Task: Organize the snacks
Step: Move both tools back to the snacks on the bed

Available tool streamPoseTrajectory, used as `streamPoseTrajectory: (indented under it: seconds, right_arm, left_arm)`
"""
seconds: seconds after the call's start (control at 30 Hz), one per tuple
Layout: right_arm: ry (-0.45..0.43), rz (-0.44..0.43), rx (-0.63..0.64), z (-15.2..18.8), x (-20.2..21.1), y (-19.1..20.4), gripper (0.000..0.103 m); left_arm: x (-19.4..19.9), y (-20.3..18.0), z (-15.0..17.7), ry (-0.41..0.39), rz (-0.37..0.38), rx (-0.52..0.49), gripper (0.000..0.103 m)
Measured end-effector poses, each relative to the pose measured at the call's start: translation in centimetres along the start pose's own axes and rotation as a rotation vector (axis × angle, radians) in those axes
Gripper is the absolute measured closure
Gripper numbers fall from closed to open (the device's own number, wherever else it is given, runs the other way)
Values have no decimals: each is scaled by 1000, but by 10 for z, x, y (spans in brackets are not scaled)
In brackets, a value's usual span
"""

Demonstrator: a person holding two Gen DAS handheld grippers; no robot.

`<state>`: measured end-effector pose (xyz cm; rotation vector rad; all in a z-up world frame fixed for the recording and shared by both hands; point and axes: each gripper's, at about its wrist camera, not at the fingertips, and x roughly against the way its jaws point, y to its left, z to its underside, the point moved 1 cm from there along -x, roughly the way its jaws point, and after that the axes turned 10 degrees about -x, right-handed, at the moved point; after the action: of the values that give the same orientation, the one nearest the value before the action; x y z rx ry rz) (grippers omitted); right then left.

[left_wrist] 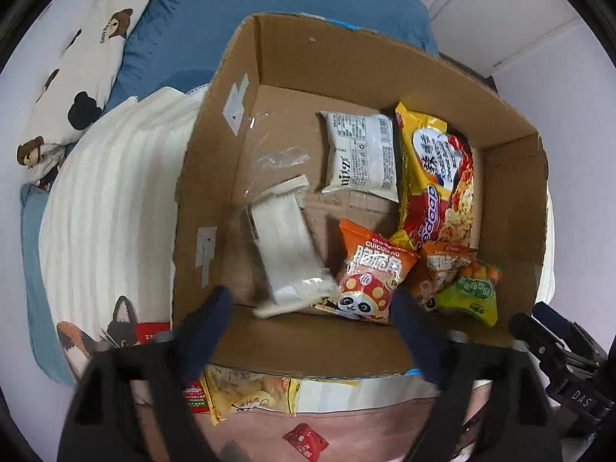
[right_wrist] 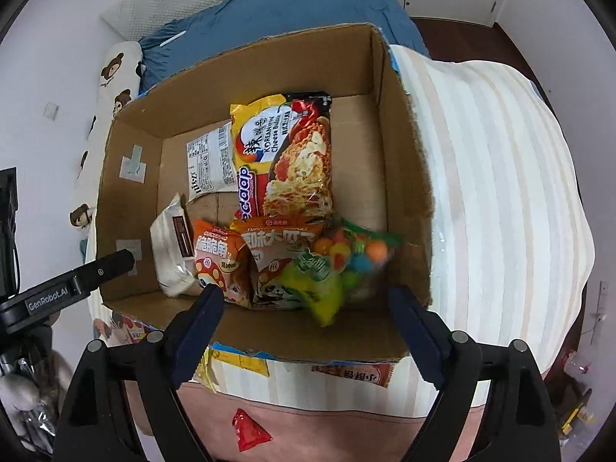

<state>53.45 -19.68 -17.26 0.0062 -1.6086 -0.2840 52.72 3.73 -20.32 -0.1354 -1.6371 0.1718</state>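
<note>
Left gripper and right gripper: jaws spread, nothing between them, both above the near edge of the cardboard box. Inside the box: white packet, orange panda bags, candy bag. Farther back, noodle pack.

Blue-sheeted bed, white walls

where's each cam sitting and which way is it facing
Left wrist: rides the left tool, looking steeply down into the cardboard box; its open dark fingers show.
Right wrist: rides the right tool, also looking down; open fingers show.
Shared: box, yellow noodle pack, orange panda snack bag.
</note>
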Motion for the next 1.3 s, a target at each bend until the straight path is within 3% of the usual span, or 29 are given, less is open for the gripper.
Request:
streamPoseTrajectory:
  seconds: [0.3,0.47,0.67,1.07,1.17,1.3]
  right_arm:
    - [-15,12,39,14,0,9,7]
    - [-65,7,67,27,12,12,7]
    - [-141,-13,68,51,31,13,7]
    - [-320,-164,78,125,90,19,6]
    - [-308,-211,96,145,89,24,4]
    - [-219,-267,101,172,60,34,4]
  left_arm:
    - [12,-17,9,-35,-24,-49,13]
    - [33,-27,25,-106,-63,-86,13]
    - [59,-34,57,-206,-47,-99,13]
    - [110,-31,133,-394,-94,-90,13]
    - [118,-15,159,-432,-122,-51,13]
    - [109,13,190,-420,-164,11,11]
